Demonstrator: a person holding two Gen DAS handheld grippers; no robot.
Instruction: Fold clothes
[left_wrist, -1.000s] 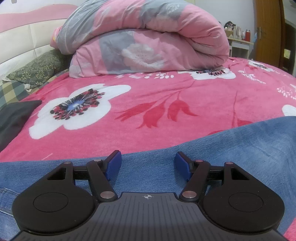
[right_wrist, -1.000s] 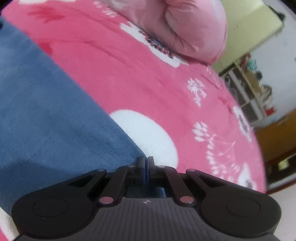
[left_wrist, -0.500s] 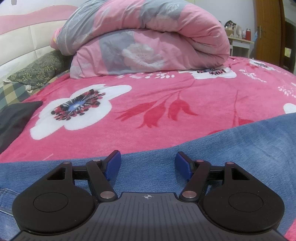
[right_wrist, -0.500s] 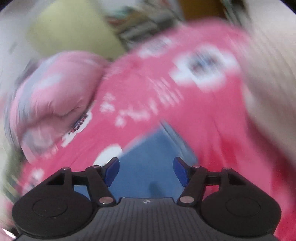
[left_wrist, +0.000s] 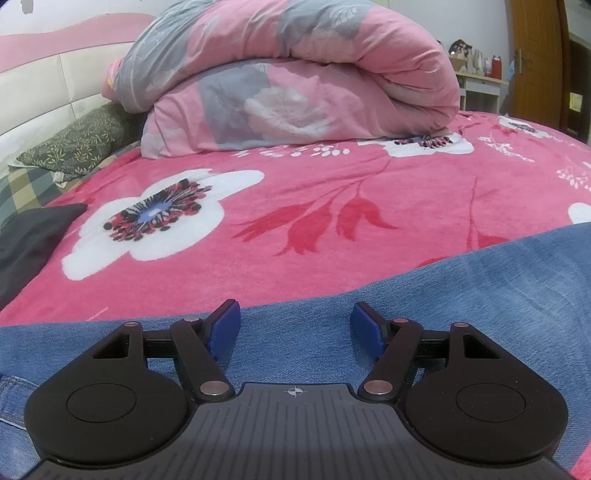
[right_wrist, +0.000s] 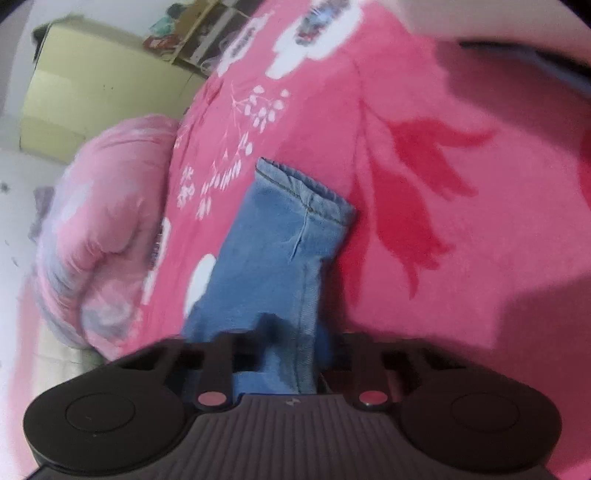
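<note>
Blue jeans lie flat across the pink flowered blanket in the left wrist view. My left gripper hovers just over them, open, its blue pads wide apart with only flat denim beneath. In the right wrist view, tilted and blurred, a jeans leg runs away from me to its hemmed cuff. My right gripper is closing, and a bunched fold of that leg sits between its fingers, pinched there.
A rolled pink and grey quilt lies at the head of the bed, with a green patterned pillow and a dark garment at the left. A wooden door and a shelf stand at the far right.
The right gripper swung round and rolled over, opened wide above the jeans leg, then closed on a fold of it. The left gripper stayed still and open.
</note>
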